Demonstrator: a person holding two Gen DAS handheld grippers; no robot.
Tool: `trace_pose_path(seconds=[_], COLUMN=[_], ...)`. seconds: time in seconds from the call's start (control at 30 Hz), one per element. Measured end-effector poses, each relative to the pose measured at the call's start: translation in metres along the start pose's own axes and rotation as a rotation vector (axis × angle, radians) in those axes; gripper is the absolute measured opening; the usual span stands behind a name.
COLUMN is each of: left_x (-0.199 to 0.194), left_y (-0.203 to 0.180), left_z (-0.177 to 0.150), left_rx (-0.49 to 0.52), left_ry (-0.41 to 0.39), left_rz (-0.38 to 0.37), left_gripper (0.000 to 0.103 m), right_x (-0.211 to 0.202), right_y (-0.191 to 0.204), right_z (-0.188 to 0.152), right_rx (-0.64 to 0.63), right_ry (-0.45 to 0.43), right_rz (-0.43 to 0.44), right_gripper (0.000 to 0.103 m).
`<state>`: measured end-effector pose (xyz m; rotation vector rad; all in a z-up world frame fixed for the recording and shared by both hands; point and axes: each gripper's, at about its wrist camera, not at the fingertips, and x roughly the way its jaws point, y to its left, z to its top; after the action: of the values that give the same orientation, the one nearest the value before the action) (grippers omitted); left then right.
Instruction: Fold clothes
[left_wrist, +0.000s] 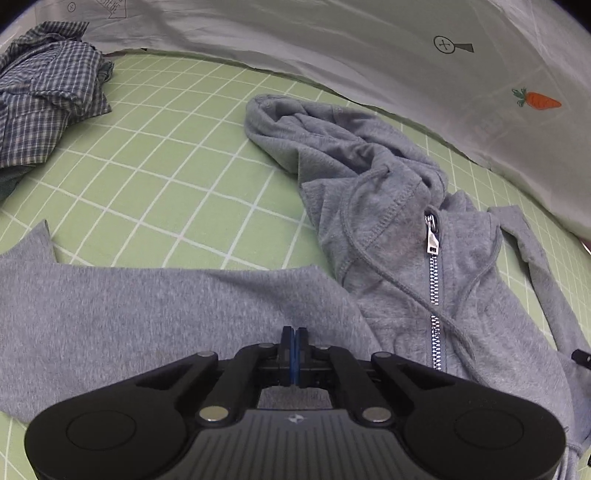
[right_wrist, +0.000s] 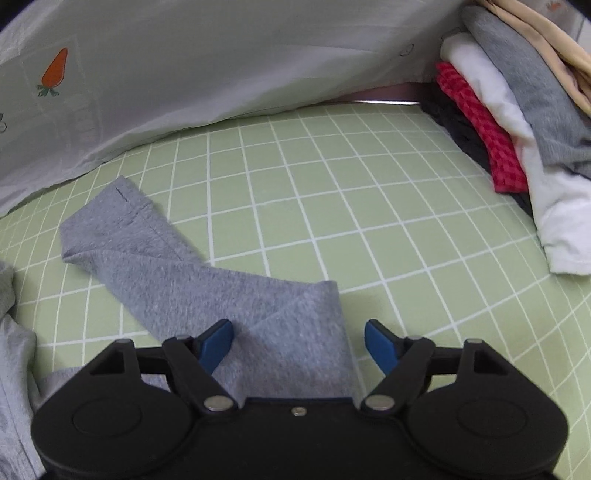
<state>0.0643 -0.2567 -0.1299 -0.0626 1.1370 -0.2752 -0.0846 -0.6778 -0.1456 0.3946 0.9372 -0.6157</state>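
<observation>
A grey zip hoodie (left_wrist: 388, 229) lies face up on the green grid mat (left_wrist: 166, 155), hood bunched toward the back, its zipper (left_wrist: 434, 288) done up. One sleeve (left_wrist: 147, 306) stretches left across the mat. My left gripper (left_wrist: 294, 332) is shut, its tips down on that sleeve; whether any cloth is pinched does not show. In the right wrist view the other sleeve (right_wrist: 207, 280) lies bent on the mat (right_wrist: 351, 203). My right gripper (right_wrist: 299, 339) stands open astride its near part, and the blue pads (right_wrist: 218, 343) do not press the cloth.
A crumpled blue plaid shirt (left_wrist: 48, 96) sits at the far left. A white sheet with a carrot print (left_wrist: 332, 55) hangs along the back edge. A pile of folded clothes (right_wrist: 517, 122) in red, white, grey and beige is at the far right.
</observation>
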Motion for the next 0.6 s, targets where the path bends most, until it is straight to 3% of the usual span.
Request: trace_pose_path(seconds=[0.07, 0.13, 0.3, 0.37, 0.43, 0.6], left_x=[0.000, -0.002, -0.009, -0.012, -0.015, -0.015], left_y=[0.002, 0.006, 0.055, 0.078, 0.096, 0.096], left_z=[0.000, 0.000, 0.004, 0.007, 0.009, 0.008], left_rx=[0.007, 0.019, -0.026, -0.063, -0.092, -0.070], left_ry=[-0.005, -0.022, -0.061, -0.066, -0.065, -0.069], left_rz=[0.000, 0.029, 0.155, 0.199, 0.185, 0.193], left_gripper=[0.000, 0.000, 0.000, 0.000, 0.000, 0.001], right_x=[-0.005, -0.011, -0.040, -0.050, -0.059, -0.077], right_y=[-0.004, -0.004, -0.011, -0.031, -0.052, -0.089], right_z=[-0.004, -0.007, -0.003, 0.005, 0.014, 0.030], right_rx=[0.020, 0.004, -0.110, -0.083, -0.052, -0.007], right_ry=[-0.006, -0.021, -0.160, -0.196, -0.231, -0.328], right_rz=[0.071, 0.105, -0.040, -0.079, -0.123, -0.300], right_gripper=[0.036, 0.012, 0.008, 0.004, 0.004, 0.004])
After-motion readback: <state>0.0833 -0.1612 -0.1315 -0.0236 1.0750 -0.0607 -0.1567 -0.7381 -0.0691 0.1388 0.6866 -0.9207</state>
